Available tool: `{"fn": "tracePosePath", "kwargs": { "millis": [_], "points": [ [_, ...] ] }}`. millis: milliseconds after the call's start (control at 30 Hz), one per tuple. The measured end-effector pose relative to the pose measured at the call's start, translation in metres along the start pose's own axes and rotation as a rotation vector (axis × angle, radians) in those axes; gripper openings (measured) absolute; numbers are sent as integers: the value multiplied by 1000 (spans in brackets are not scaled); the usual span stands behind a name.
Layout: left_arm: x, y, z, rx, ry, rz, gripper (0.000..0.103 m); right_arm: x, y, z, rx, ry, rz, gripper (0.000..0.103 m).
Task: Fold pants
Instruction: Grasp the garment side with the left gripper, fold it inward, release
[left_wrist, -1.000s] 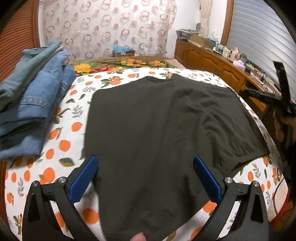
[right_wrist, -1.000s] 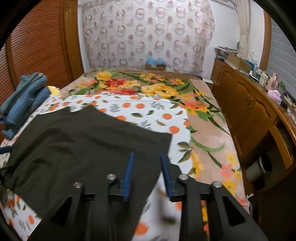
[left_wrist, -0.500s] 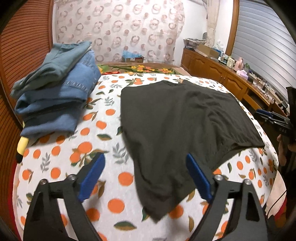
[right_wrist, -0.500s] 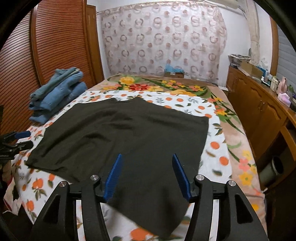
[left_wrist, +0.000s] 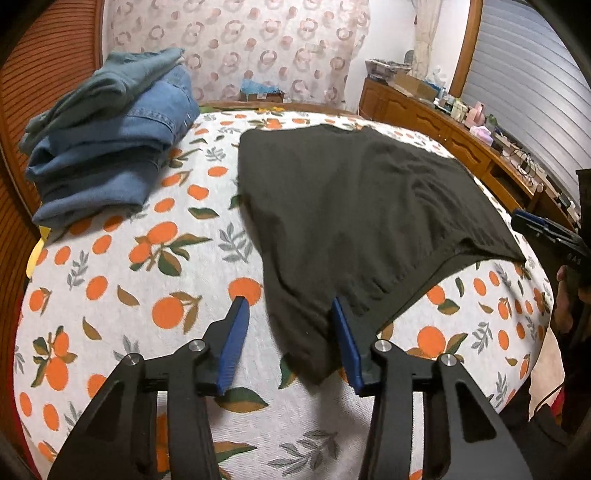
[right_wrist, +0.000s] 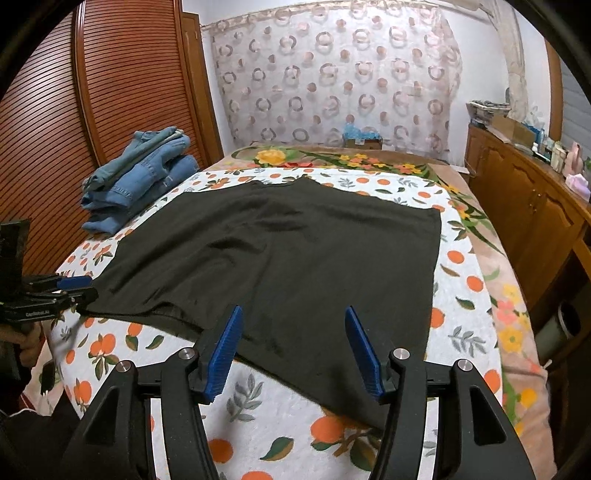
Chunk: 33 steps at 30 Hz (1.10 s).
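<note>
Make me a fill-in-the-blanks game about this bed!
1. The dark pants lie spread on a sheet printed with ___.
2. The folded jeans stack is coloured ___.
3. The blue-padded left claw has ___ cloth between its fingers.

Missing words: oranges; blue; dark

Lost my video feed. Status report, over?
Left gripper closing around pants corner; right gripper open over near edge. Pants flat, unfolded. Nothing blocking.

Folded jeans stack (left_wrist: 107, 147) is blocking the sheet's far-left side, wooden cabinets (right_wrist: 524, 221) are crowding the right edge, while bare orange-print sheet (left_wrist: 129, 288) is lying open beside the dark pants (left_wrist: 351, 206).
</note>
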<state>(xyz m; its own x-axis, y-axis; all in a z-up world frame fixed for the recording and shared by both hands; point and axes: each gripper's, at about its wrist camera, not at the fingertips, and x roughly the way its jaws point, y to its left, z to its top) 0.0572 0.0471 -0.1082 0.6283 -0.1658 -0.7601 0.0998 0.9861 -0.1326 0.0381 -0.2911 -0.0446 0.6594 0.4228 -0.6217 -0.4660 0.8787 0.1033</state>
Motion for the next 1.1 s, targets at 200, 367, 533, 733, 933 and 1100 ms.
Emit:
{"fn": "tracePosePath", "kwargs": {
  "millis": [200,367,533,733,933,1100],
  "points": [
    [4,-9,5,28,3,-6,7,1,2,2,10,-4,-1,60],
    [-1,-22,19,54,-25,-32,5,10,12,3,22,-8,-11,60],
    [-14,-51,52,122,-83,-69,5,9,7,0,40,-17,-9,60],
    [-13,-100,89,213,-119,-132,5,5,-3,-7,71,-29,-7,60],
    [-4,-141,121,265,-126,-205,5,-2,-17,-11,92,-40,-21,60],
    [-5,-174,139,315,-134,-244,5,-11,-31,-15,109,-50,-30,60]
  ]
}}
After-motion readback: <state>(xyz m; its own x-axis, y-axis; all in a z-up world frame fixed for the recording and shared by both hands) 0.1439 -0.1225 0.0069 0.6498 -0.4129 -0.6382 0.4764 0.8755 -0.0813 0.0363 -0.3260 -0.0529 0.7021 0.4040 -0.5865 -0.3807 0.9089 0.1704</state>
